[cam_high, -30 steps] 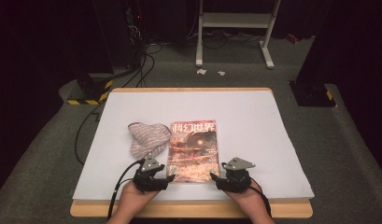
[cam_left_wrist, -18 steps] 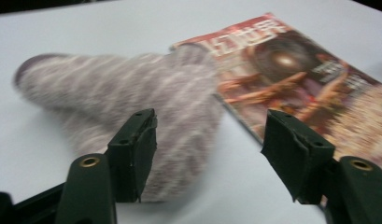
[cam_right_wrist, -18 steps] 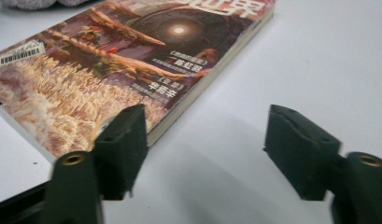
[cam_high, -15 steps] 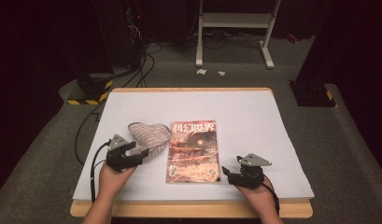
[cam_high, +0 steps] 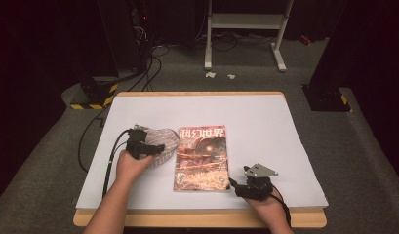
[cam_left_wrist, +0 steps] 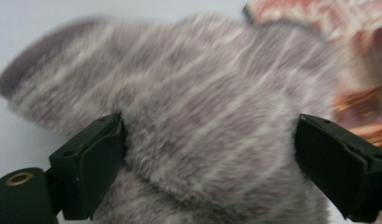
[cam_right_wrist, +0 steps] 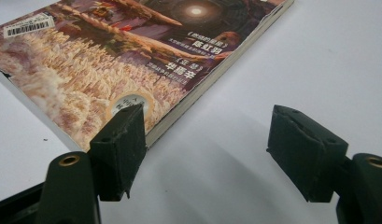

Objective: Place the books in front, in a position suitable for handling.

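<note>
- Left gripper (cam_high: 147, 148) over the fuzzy grey-white fabric piece (cam_high: 160, 144), jaws just been opening, now spread wide with the fabric between them, pads not pressing on it in the left gripper view (cam_left_wrist: 205, 154).
- Fabric lies on the white table (cam_high: 265, 117), just left of the magazine (cam_high: 202, 156).
- Right gripper (cam_high: 236, 184) by the magazine's near right corner, jaws apart, holding nothing.
- Step: reaching for the fabric; next, likely lower and pinch.
</note>
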